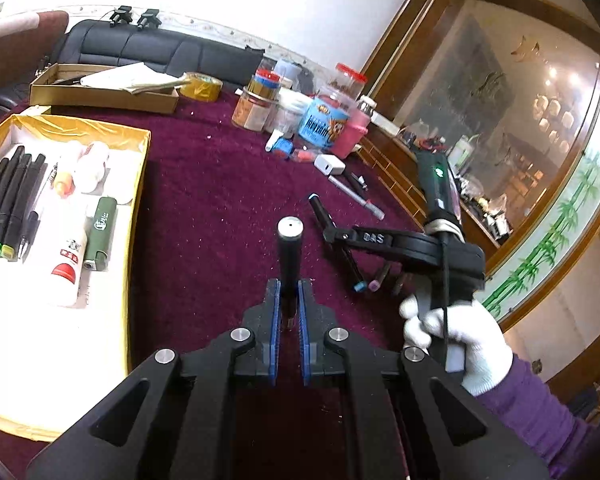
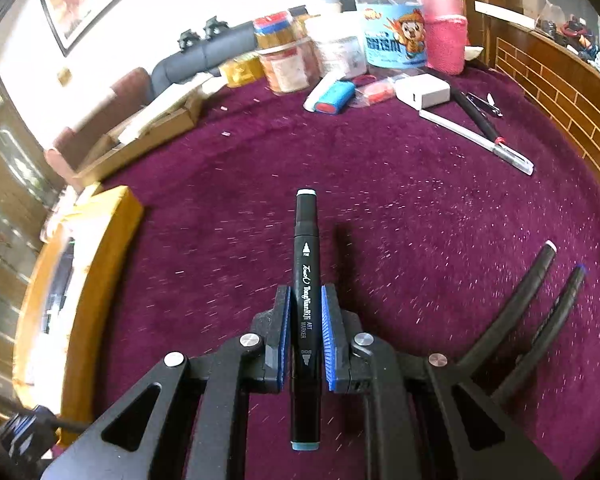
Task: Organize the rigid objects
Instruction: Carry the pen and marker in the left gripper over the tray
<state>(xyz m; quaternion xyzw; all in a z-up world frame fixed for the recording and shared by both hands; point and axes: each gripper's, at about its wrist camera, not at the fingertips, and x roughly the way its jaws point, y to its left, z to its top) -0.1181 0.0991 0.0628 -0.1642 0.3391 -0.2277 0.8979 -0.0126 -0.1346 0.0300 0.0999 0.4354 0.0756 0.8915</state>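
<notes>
Purple worktop; tray (image 2: 100,248) left of right claw (image 2: 305,308), which clamps marker (image 2: 306,264) lengthwise, pointing ahead.

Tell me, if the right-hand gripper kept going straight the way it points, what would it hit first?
Probably just the purple tablecloth. The right gripper, shut on a black marker, tilts down toward bare cloth. The white charger and jars lie farther beyond, though depth is hard to judge.
</notes>
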